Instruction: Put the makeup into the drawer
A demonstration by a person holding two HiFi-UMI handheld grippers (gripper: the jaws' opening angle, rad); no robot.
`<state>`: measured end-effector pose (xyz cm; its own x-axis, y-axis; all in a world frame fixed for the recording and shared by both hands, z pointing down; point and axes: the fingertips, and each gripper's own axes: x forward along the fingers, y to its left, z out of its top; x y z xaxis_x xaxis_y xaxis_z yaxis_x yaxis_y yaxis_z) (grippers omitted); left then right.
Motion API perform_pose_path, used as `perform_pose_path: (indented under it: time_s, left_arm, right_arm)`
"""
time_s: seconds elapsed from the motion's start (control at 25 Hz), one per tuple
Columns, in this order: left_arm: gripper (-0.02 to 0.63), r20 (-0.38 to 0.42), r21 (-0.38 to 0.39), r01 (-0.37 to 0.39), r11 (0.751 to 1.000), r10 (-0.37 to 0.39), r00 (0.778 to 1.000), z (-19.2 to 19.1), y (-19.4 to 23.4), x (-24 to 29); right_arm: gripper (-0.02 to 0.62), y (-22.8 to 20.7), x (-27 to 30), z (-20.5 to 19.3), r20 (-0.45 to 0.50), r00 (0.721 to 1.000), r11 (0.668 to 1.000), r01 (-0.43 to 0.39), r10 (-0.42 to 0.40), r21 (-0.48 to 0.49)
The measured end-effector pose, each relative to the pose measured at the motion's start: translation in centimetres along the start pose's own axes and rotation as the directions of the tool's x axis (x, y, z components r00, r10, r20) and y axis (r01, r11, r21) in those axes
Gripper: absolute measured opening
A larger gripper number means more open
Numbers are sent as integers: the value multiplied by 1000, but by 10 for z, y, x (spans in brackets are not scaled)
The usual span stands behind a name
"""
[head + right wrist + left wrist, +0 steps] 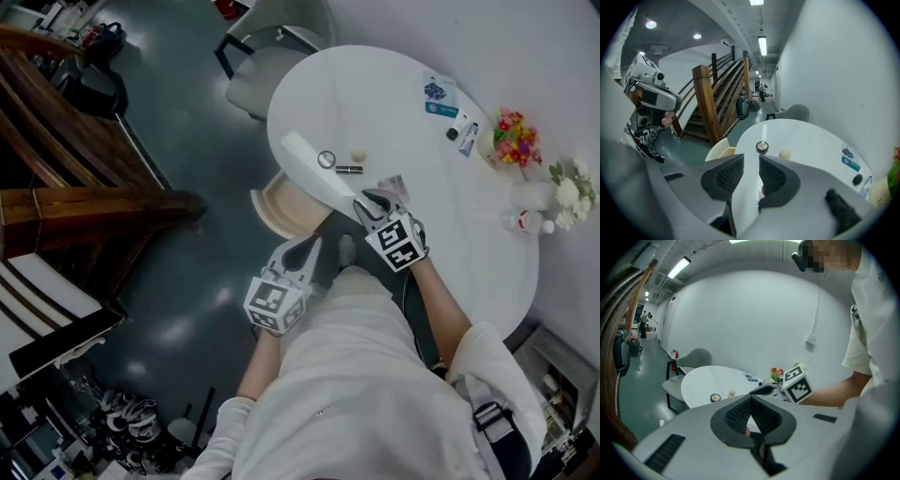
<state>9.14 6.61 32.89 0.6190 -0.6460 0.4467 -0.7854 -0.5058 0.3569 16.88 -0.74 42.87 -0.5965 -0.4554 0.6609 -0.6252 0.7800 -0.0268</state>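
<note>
The right gripper (751, 158) is holding its jaws a narrow slit apart, with nothing gripped and only the white top of the round table (375, 94) showing through the gap. It is hanging at the table's near edge. Just beyond its tips, a little to the far left, the round compact (325, 159) is lying flat and untouched. A slim dark tube (349, 170) is resting just on its near right, and a small cream lump (358, 157) is sitting just to its right. Under the table's left edge, left of this gripper, the cream drawer (277, 208) is standing pulled open. The left gripper (750, 398) is hovering nearer the person, off the table and near the drawer, its jaw tips pressed together on nothing. Well apart at the far right of the tabletop, a printed card (439, 96) and a bunch of bright flowers (516, 138) are sitting.
</note>
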Motion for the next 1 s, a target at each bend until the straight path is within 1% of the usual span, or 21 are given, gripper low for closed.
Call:
perform_pose_path:
  time_s: [0.08,0.2,0.4,0.56,0.8,1.0]
  left_arm:
    - [8,-10,-1,-14,1000,14,1000,-3,3,0]
    - [8,-24,5,-32,999,32,999,-7,6,0]
    - [8,-23,-36,-34,999,34,999,-15,12,5]
    - [8,-22,-48,-23,999,22,1000,-18,16,11]
    - [8,-31,-72,-20,997,18,999,-26,21,14]
    - [8,-36,-79,-35,996,32,999,-29,28,11]
  right_arm:
    - [120,-5,16,-1,-19,1000,1000,-22,21,-22]
    - [135,-13,39,-5,-57,998,997,-43,39,-57]
    - [158,-27,71,-15,-122,992,993,-54,41,-106]
    - [178,-37,90,-21,-165,986,986,-60,34,-155]
    - [186,-44,109,-29,-215,976,977,-76,32,-201]
    - [186,-47,120,-36,-248,968,975,-94,42,-202]
